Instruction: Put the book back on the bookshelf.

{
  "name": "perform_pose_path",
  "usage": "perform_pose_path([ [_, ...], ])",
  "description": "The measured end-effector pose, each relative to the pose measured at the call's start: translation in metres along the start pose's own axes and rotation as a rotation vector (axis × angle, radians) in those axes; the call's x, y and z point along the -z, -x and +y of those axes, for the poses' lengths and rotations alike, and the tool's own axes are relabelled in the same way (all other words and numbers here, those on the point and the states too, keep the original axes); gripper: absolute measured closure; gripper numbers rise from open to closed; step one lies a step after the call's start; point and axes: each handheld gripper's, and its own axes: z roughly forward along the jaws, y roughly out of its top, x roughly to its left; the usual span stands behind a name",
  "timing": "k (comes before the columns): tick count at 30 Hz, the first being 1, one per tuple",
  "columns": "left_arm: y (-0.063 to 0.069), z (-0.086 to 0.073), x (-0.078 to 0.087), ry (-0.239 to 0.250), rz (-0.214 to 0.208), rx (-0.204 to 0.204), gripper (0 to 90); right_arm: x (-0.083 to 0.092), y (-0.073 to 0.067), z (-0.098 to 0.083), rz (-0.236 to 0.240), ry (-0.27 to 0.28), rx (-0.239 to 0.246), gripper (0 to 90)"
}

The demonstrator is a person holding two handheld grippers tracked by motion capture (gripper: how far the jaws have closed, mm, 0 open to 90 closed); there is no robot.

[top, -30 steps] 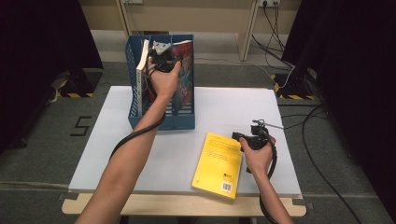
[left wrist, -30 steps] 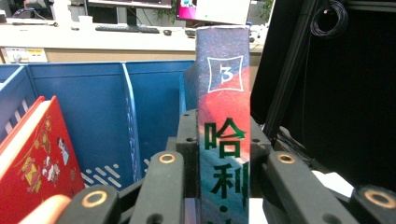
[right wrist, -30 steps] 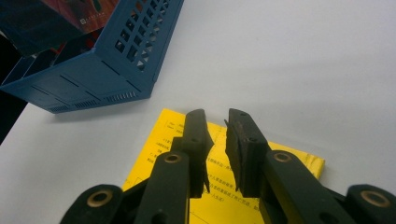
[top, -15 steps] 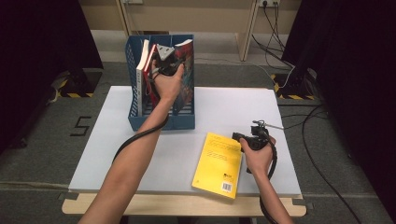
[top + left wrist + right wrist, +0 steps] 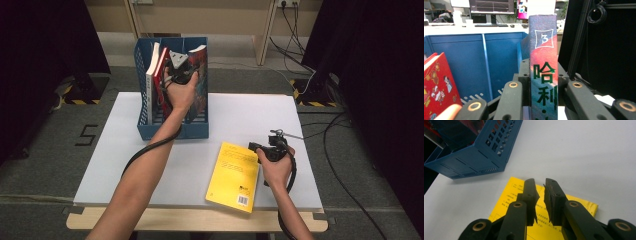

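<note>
A blue file rack (image 5: 172,131) stands at the table's back left. My left gripper (image 5: 179,62) reaches into it from above and is shut on the spine of a dark blue and red book (image 5: 543,37) marked "3", which stands upright in the rack's right slot (image 5: 199,60). In the left gripper view the jaws (image 5: 543,66) clamp that spine on both sides. A yellow book (image 5: 235,172) lies flat near the front edge. My right gripper (image 5: 252,146) hovers over its right part; its jaws (image 5: 541,185) have just been closing a little and stand open, nothing between them.
A red book (image 5: 161,65) and a white book (image 5: 151,75) stand in the rack's left slots. The white table (image 5: 240,115) has bare surface between the rack and the yellow book (image 5: 504,207). Cables lie on the floor at the right.
The left hand has shifted slightly at the rack with the book held. The right hand has stayed over the yellow book.
</note>
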Motion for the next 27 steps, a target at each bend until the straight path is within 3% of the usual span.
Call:
perform_pose_path([
  [14, -0.001, -0.011, -0.003, 0.004, -0.008, -0.012, 74.2, 0.000, 0.001, -0.001, -0.005, 0.005, 0.018, 80.5],
  [27, -0.001, -0.022, -0.004, -0.005, -0.007, -0.025, 74.1, -0.001, -0.001, -0.003, 0.001, -0.003, 0.005, 80.7],
])
